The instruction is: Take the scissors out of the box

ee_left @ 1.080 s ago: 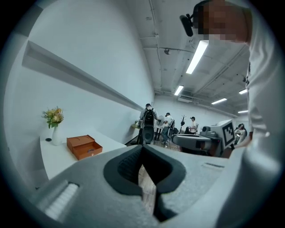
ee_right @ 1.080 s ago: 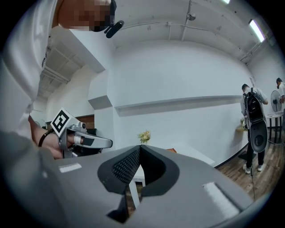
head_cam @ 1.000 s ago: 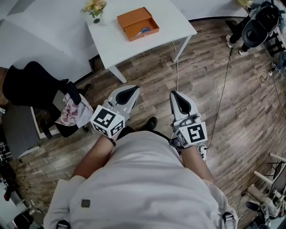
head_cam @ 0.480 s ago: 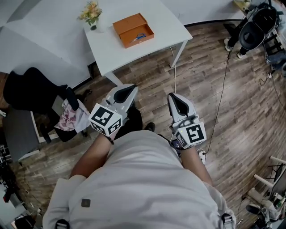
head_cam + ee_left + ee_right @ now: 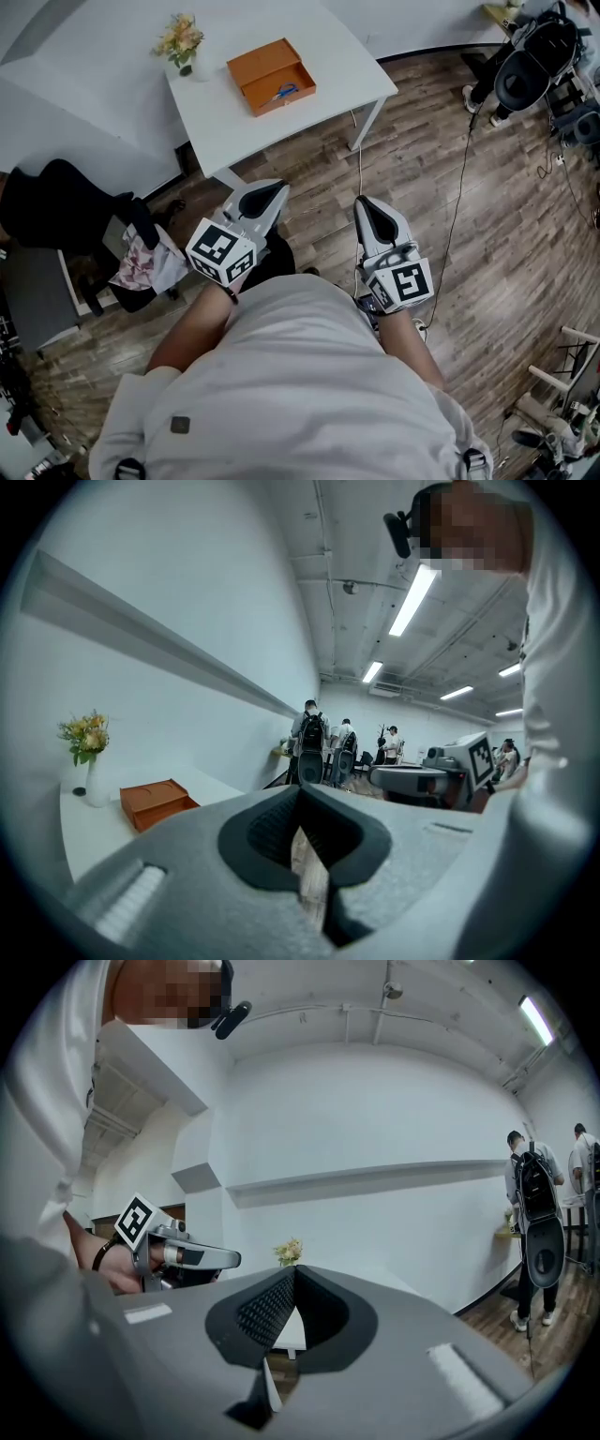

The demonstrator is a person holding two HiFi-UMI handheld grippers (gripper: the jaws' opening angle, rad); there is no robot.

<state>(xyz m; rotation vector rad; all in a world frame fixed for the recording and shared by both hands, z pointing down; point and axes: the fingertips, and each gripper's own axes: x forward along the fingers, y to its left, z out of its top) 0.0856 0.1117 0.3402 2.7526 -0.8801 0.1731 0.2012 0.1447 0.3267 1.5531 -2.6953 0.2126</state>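
Note:
An open orange box (image 5: 271,75) lies on a white table (image 5: 342,66) far ahead in the head view, with blue-handled scissors (image 5: 281,92) inside it. My left gripper (image 5: 274,190) and right gripper (image 5: 364,202) are held side by side over the wooden floor, well short of the table, both shut and empty. In the left gripper view the left gripper (image 5: 300,790) points past the orange box (image 5: 155,802), which sits low at the left. The right gripper (image 5: 293,1270) faces the white wall, with the table's edge seen beneath its tips.
A vase of flowers (image 5: 181,42) stands on the table beside the box. A dark chair with clothes (image 5: 70,192) is at the left. A cable (image 5: 459,206) runs over the floor at the right, with equipment (image 5: 530,61) beyond. People (image 5: 314,738) stand far off.
The table and box have slid lower and to the left in the head view as the person walks toward them. Both grippers stay shut, side by side.

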